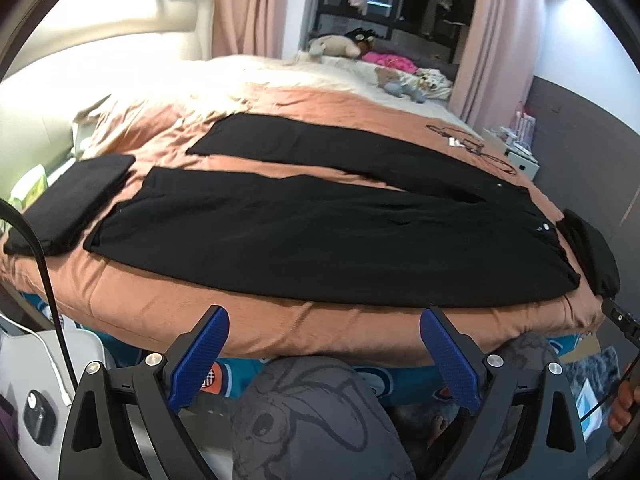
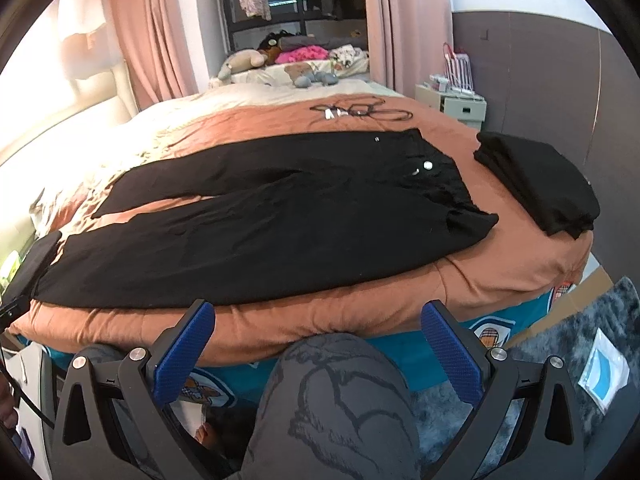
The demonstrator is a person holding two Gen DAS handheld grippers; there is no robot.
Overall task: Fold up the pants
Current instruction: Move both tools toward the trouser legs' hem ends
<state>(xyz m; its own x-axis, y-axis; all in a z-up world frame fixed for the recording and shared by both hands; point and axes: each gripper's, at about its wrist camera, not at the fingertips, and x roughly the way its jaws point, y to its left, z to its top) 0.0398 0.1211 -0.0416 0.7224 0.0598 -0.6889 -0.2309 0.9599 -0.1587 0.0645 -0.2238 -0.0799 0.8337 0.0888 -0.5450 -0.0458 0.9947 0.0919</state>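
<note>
**A:** Left wrist view: black pants point(image 1: 320, 236) lie spread flat across the brown duvet point(image 1: 280, 332), legs parted in a V, waistband with its silver button toward the right. Nothing is folded yet, I'd say.

**B:** Agreed. Both tools hang short of the bed edge, over the person's knees; left gripper point(image 1: 324, 360) stands wide and empty, right gripper point(image 2: 318, 348) likewise.

**A:** Next move?

**B:** Probably pinching one leg's hem and waist side, then laying it over the other. Folded black garments point(image 2: 536, 184) sit just beside the waistband.
</note>
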